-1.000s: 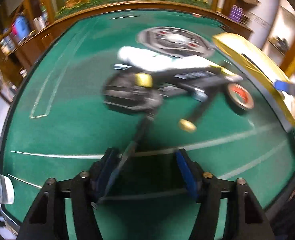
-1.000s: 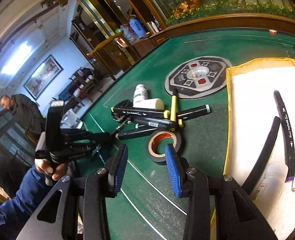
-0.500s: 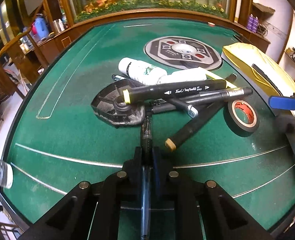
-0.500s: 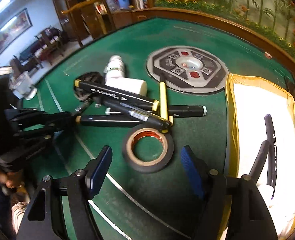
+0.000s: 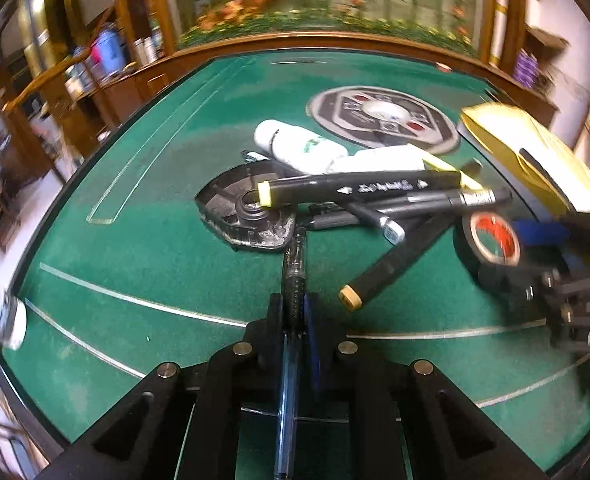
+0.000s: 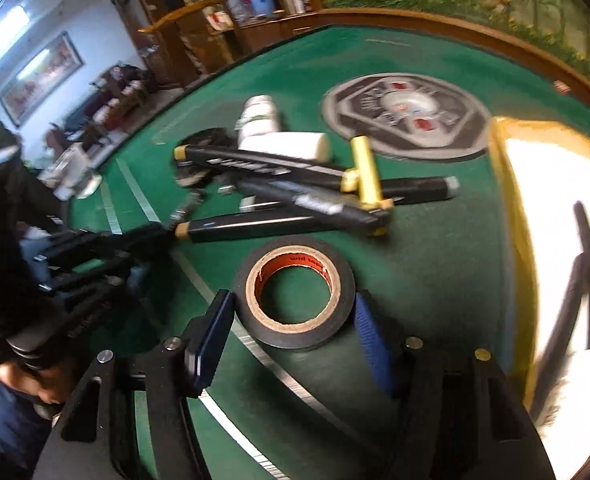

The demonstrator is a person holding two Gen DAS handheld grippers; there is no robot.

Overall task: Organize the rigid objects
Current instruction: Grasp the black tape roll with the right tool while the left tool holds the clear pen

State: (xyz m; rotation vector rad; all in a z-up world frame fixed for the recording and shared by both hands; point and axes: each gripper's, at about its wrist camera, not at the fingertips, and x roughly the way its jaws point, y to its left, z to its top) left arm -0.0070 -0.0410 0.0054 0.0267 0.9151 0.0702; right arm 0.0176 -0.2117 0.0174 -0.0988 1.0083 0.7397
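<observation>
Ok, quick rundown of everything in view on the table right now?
Black electrical tape roll: one, orange core, between right gripper's fingers.
Clear ballpoint pen: one, clamped in left gripper.
Black marker pens: several, piled mid-table.
White plastic bottle: one, lying behind the pile.
Black fan-shaped plastic piece: one, under the markers.
Yellow-rimmed white tray: one, right side, black markers inside.
Green felt table: one.
Left gripper: shut.
Right gripper: open.

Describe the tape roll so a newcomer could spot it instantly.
On the green table, between the marker pile and the yellow-edged tray, the tape roll lies flat between the open right tool's fingers. It's the only ring: black outside, orange core.
</observation>
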